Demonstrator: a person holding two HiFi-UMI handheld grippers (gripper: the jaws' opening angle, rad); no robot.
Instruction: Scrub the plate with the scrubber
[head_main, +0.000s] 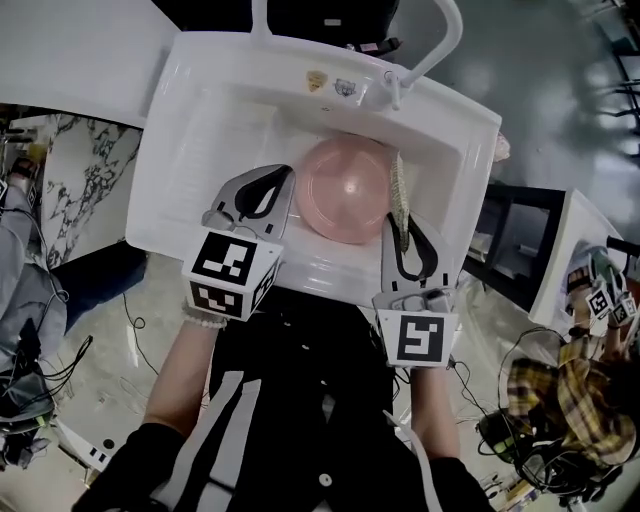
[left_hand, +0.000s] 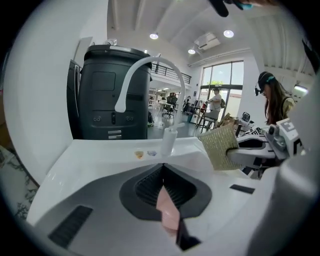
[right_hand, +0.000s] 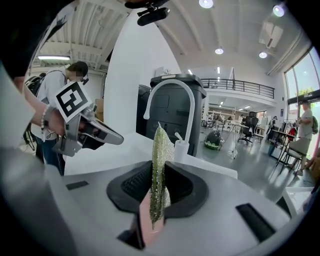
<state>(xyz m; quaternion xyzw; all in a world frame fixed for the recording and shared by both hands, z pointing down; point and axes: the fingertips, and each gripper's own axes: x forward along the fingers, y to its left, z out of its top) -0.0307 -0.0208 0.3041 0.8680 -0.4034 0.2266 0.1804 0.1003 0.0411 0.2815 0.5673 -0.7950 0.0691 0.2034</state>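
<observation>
A pink plate (head_main: 345, 190) sits in the basin of a white sink (head_main: 180, 150). My left gripper (head_main: 285, 185) is shut on the plate's left rim; in the left gripper view the pink edge (left_hand: 167, 210) shows pinched between the jaws. My right gripper (head_main: 402, 222) is shut on a greenish-yellow scrubber (head_main: 399, 190), which stands on edge at the plate's right side. In the right gripper view the scrubber (right_hand: 159, 165) rises edge-on from the jaws with the plate (right_hand: 144, 222) just below it. The left gripper view shows the scrubber (left_hand: 220, 147) to its right.
A white arched faucet (head_main: 440, 45) and a small white bottle (left_hand: 169, 140) stand at the sink's back rim. A dark bin (left_hand: 112, 95) is behind the sink. A marble counter (head_main: 80, 170) lies to the left. A person in a plaid shirt (head_main: 570, 400) is at the right.
</observation>
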